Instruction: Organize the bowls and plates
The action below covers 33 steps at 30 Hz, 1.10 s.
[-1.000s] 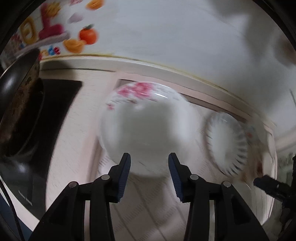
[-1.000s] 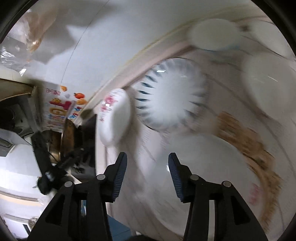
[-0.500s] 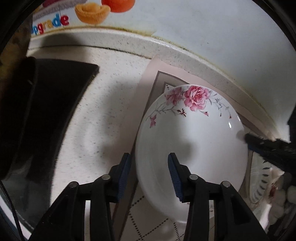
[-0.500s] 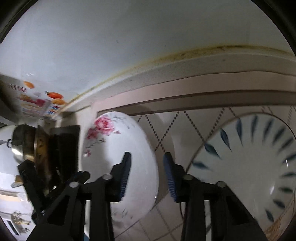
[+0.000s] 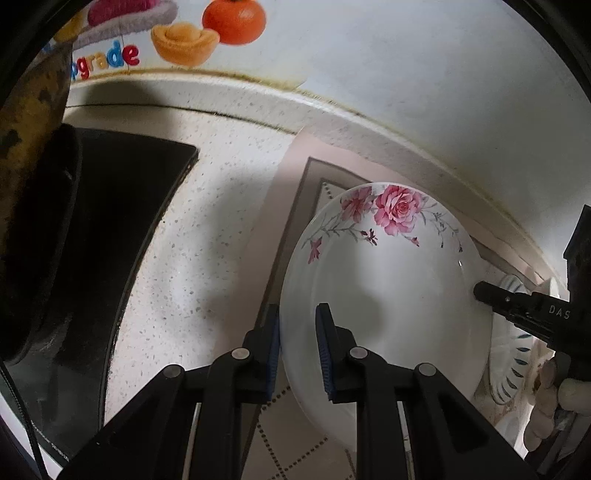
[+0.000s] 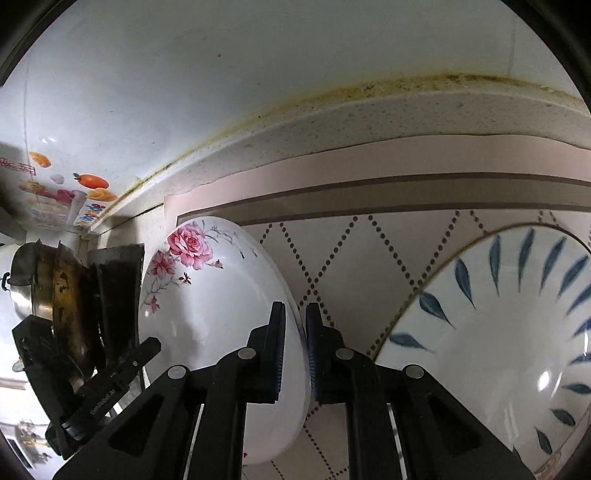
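Observation:
A white plate with pink roses (image 5: pixel 391 295) lies on a patterned mat (image 5: pixel 295 206) on the counter. My left gripper (image 5: pixel 298 349) is shut on the plate's left rim, one pad under it and one inside. In the right wrist view the same rose plate (image 6: pixel 214 306) has its right rim pinched by my right gripper (image 6: pixel 295 347), which is shut on it. The right gripper also shows at the plate's far side in the left wrist view (image 5: pixel 491 295). A white bowl with blue leaf marks (image 6: pixel 498 332) sits just right of the rose plate.
A black cooktop (image 5: pixel 110 229) with a dark, stained pan (image 5: pixel 33 206) lies to the left. The white wall with a fruit sticker (image 5: pixel 184 33) runs close behind the counter's raised edge (image 6: pixel 369 122). The mat (image 6: pixel 369 243) spreads under the dishes.
Both grippers have moved in to the rose plate and closed on its opposite rims; earlier their jaws stood open and apart from it.

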Each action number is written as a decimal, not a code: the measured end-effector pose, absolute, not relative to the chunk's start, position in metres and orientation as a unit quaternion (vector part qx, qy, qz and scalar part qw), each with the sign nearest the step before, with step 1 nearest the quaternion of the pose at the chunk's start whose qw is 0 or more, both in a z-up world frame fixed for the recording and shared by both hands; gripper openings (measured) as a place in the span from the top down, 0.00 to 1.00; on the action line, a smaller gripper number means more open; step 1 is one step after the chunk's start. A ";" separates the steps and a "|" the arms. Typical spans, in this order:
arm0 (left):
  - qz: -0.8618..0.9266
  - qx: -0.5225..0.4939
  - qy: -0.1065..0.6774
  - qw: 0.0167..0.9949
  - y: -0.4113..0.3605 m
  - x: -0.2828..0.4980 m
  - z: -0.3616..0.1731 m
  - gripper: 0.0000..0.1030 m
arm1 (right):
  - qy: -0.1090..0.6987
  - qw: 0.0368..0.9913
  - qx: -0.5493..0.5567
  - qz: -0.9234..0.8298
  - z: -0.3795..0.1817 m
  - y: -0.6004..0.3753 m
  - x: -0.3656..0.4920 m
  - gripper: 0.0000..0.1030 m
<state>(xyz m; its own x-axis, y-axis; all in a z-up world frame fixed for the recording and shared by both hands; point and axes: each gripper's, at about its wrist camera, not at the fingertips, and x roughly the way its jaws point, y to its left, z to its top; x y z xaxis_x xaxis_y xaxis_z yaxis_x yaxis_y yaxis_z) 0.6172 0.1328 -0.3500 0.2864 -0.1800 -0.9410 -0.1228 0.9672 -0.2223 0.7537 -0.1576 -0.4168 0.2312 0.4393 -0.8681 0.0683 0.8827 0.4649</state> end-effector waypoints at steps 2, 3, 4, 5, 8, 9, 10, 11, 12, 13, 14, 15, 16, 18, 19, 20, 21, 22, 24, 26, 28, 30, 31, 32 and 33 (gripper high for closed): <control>-0.022 -0.122 0.595 0.794 0.129 0.612 -0.339 0.84 | 0.602 0.758 0.217 0.125 -0.409 -0.164 0.745 0.87; -0.024 -0.121 0.594 0.795 0.126 0.608 -0.334 0.84 | 0.601 0.759 0.216 0.127 -0.405 -0.165 0.741 0.87; -0.027 -0.117 0.592 0.797 0.124 0.604 -0.327 0.84 | 0.599 0.760 0.216 0.130 -0.401 -0.168 0.736 0.87; -0.029 -0.116 0.591 0.798 0.121 0.600 -0.320 0.84 | 0.597 0.761 0.217 0.132 -0.395 -0.172 0.728 0.87; -0.040 -0.110 0.592 0.798 0.110 0.591 -0.307 0.84 | 0.594 0.762 0.217 0.138 -0.379 -0.184 0.706 0.88; -0.042 -0.110 0.593 0.796 0.105 0.585 -0.303 0.84 | 0.593 0.763 0.217 0.138 -0.375 -0.189 0.699 0.88; -0.046 -0.105 0.595 0.795 0.097 0.577 -0.298 0.84 | 0.593 0.763 0.218 0.138 -0.369 -0.195 0.688 0.88; -0.050 -0.103 0.596 0.795 0.092 0.571 -0.294 0.84 | 0.594 0.761 0.219 0.138 -0.365 -0.201 0.678 0.88; -0.053 -0.101 0.596 0.795 0.088 0.565 -0.291 0.84 | 0.595 0.761 0.220 0.137 -0.362 -0.206 0.670 0.88; -0.057 -0.097 0.598 0.793 0.079 0.556 -0.287 0.84 | 0.595 0.760 0.221 0.137 -0.359 -0.213 0.660 0.88; -0.060 -0.095 0.600 0.792 0.069 0.553 -0.288 0.84 | 0.597 0.760 0.220 0.136 -0.356 -0.219 0.650 0.88; -0.065 -0.092 0.602 0.791 0.064 0.547 -0.287 0.84 | 0.598 0.759 0.218 0.135 -0.353 -0.227 0.639 0.88; -0.071 -0.088 0.603 0.789 0.055 0.539 -0.285 0.84 | 0.599 0.759 0.218 0.133 -0.351 -0.235 0.627 0.88; -0.082 -0.085 0.606 0.787 0.040 0.526 -0.283 0.84 | 0.600 0.758 0.219 0.129 -0.346 -0.252 0.606 0.88; -0.088 -0.083 0.608 0.785 0.031 0.521 -0.283 0.84 | 0.599 0.759 0.219 0.128 -0.344 -0.260 0.597 0.88; -0.092 -0.081 0.609 0.783 0.024 0.516 -0.282 0.84 | 0.598 0.760 0.221 0.125 -0.341 -0.270 0.584 0.88; -0.098 -0.077 0.611 0.781 0.015 0.511 -0.283 0.84 | 0.598 0.760 0.223 0.121 -0.341 -0.275 0.576 0.88; -0.103 -0.073 0.613 0.780 0.008 0.507 -0.284 0.84 | 0.598 0.760 0.225 0.119 -0.340 -0.281 0.569 0.88; -0.115 -0.063 0.618 0.775 -0.007 0.497 -0.285 0.84 | 0.595 0.763 0.227 0.110 -0.338 -0.297 0.549 0.88; -0.125 -0.056 0.623 0.770 -0.020 0.491 -0.289 0.84 | 0.593 0.764 0.232 0.102 -0.338 -0.313 0.531 0.88; -0.135 -0.049 0.628 0.765 -0.034 0.485 -0.293 0.84 | 0.593 0.763 0.239 0.092 -0.341 -0.326 0.516 0.88; -0.142 -0.036 0.631 0.762 -0.046 0.481 -0.298 0.84 | 0.595 0.760 0.246 0.083 -0.349 -0.338 0.503 0.88; -0.146 -0.029 0.634 0.759 -0.052 0.479 -0.301 0.84 | 0.597 0.759 0.248 0.078 -0.354 -0.344 0.496 0.88; -0.149 -0.024 0.638 0.755 -0.057 0.478 -0.305 0.84 | 0.599 0.757 0.251 0.073 -0.358 -0.349 0.490 0.88; -0.151 -0.020 0.641 0.752 -0.061 0.477 -0.308 0.84 | 0.600 0.755 0.254 0.069 -0.362 -0.354 0.485 0.87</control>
